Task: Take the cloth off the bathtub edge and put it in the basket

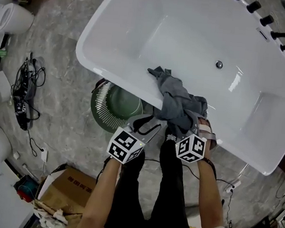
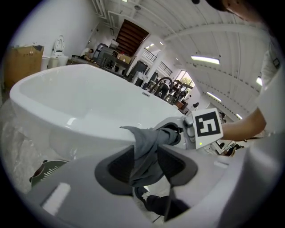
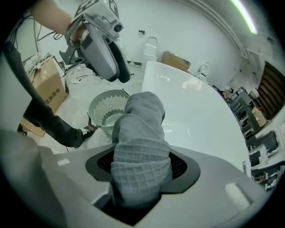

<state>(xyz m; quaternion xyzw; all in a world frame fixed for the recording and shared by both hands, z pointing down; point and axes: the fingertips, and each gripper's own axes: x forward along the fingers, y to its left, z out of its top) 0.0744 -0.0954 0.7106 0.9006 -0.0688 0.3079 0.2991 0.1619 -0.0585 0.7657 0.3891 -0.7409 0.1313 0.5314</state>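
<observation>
Grey waffle cloth (image 1: 179,97) lies draped over the bathtub edge (image 1: 104,68), clamped by both the left claw (image 2: 149,162) and the right claw (image 3: 141,164). Lifting it and dropping it into the green basket (image 1: 114,106) remain.

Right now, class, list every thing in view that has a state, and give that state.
left gripper: shut on the cloth
right gripper: shut on the cloth
cloth: bunched, draped over the bathtub rim
bathtub: no water, only the cloth's end inside
basket: upright on the floor beside the bathtub, empty
</observation>
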